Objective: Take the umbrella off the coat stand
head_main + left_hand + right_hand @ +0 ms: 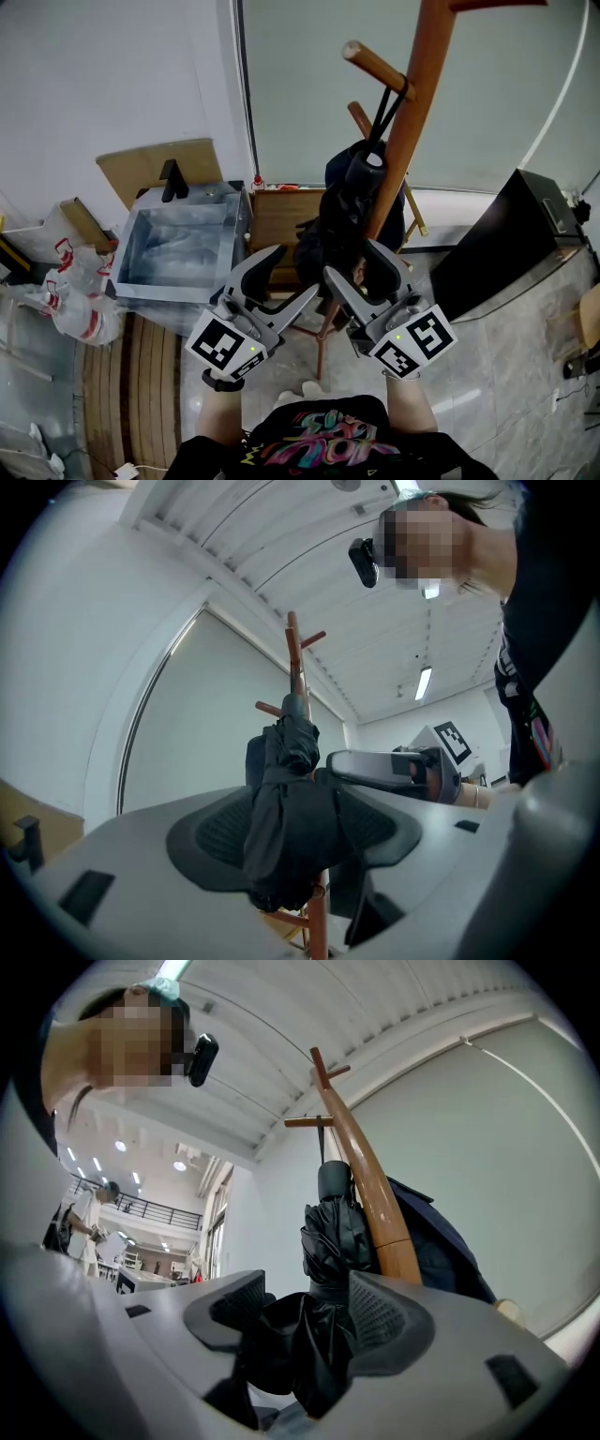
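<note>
Jaws of left gripper [292, 274] are spread, with black umbrella [349, 202] fabric between them, unclamped. Folded umbrella hangs by its strap from a peg on the wooden coat stand [412, 103], against the pole. Right gripper [354, 262] is the same: jaws apart around the umbrella's lower end.

Two hand-held grippers [292, 272] [353, 262], one umbrella [333, 1232], one coat stand [412, 103], one navy jacket [441, 1241], one grey tub [178, 253].

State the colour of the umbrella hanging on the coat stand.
Black. The folded fabric umbrella shows best in the right gripper view.
</note>
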The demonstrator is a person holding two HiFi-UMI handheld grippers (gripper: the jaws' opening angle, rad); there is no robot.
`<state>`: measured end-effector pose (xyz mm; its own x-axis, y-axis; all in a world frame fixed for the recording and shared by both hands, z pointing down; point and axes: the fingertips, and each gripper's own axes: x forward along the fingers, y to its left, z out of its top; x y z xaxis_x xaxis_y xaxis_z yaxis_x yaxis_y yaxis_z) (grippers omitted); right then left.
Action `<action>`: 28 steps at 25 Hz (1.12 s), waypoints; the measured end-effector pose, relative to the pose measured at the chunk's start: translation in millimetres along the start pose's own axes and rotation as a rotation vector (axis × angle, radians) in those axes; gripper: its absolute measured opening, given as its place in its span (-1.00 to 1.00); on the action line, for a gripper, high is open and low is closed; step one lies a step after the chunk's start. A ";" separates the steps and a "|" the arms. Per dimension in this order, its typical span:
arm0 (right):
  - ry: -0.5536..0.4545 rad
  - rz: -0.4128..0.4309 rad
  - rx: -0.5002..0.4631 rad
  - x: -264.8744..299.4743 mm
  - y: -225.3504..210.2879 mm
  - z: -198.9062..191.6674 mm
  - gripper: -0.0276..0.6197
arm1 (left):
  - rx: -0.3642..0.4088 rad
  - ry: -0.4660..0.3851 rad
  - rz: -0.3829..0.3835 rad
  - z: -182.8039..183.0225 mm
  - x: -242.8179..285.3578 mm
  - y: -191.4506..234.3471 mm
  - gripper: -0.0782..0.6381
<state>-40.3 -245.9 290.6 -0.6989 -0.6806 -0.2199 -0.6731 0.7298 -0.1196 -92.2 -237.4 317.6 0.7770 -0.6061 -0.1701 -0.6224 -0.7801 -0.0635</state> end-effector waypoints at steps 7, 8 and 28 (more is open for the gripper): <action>0.045 -0.039 0.041 14.7 -5.8 -5.9 0.05 | 0.035 0.035 -0.055 -9.1 13.2 5.6 0.06; 0.047 -0.045 0.048 16.4 -6.3 -6.2 0.07 | 0.037 0.044 -0.058 -11.0 14.7 7.1 0.07; 0.151 -0.135 0.015 38.6 -17.9 -20.9 0.15 | 0.049 0.093 -0.187 -30.9 59.9 17.1 0.14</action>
<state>-60.2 -286.6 304.5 -0.6317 -0.7733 -0.0533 -0.7602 0.6315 -0.1523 -53.3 -291.9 336.6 0.8834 -0.4649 -0.0596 -0.4686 -0.8733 -0.1334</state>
